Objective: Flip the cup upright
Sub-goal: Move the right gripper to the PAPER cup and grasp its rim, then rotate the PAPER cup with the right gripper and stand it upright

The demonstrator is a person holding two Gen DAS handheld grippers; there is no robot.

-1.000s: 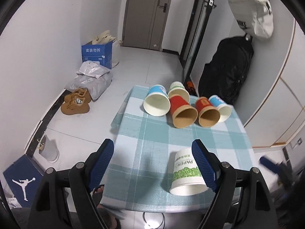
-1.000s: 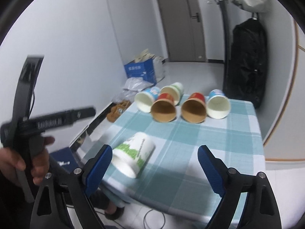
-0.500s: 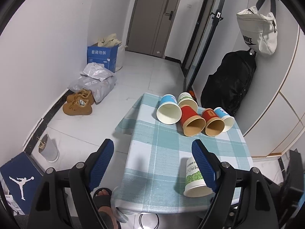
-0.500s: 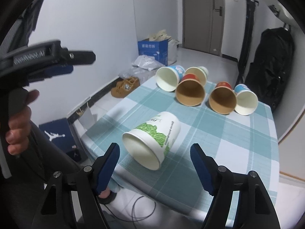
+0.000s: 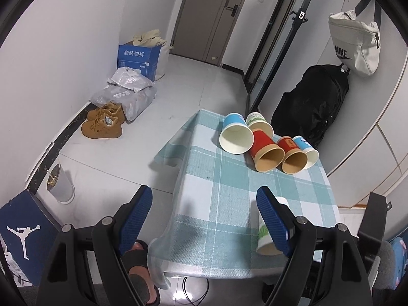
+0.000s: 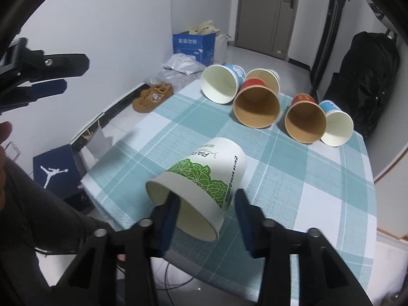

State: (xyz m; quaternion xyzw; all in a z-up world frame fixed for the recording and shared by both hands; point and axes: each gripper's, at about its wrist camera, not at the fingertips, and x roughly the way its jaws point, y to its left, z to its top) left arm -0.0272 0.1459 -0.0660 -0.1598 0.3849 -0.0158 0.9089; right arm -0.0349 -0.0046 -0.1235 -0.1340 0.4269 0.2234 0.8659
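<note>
A white paper cup with green leaf print (image 6: 204, 178) lies on its side near the front edge of the checked table (image 6: 293, 191), its mouth facing me. My right gripper (image 6: 206, 205) has narrowed around the cup's rim: the left finger sits inside the mouth, the right finger (image 6: 242, 211) is outside the wall. Whether the pads press the wall is not clear. In the left wrist view the same cup (image 5: 264, 232) is partly hidden behind the right finger. My left gripper (image 5: 204, 211) is open and empty, held above the table's front left edge.
Several more cups lie on their sides at the far end of the table: blue-and-white (image 6: 221, 83), red (image 6: 256, 107), a second red (image 6: 304, 119), a small blue one (image 6: 335, 125). A black backpack (image 5: 313, 102), boxes and shoes (image 5: 103, 123) are on the floor around it.
My right gripper has moved forward onto the leaf-print cup and narrowed its jaws around the rim. My left gripper has pulled back and up to the left, away from the cup.
</note>
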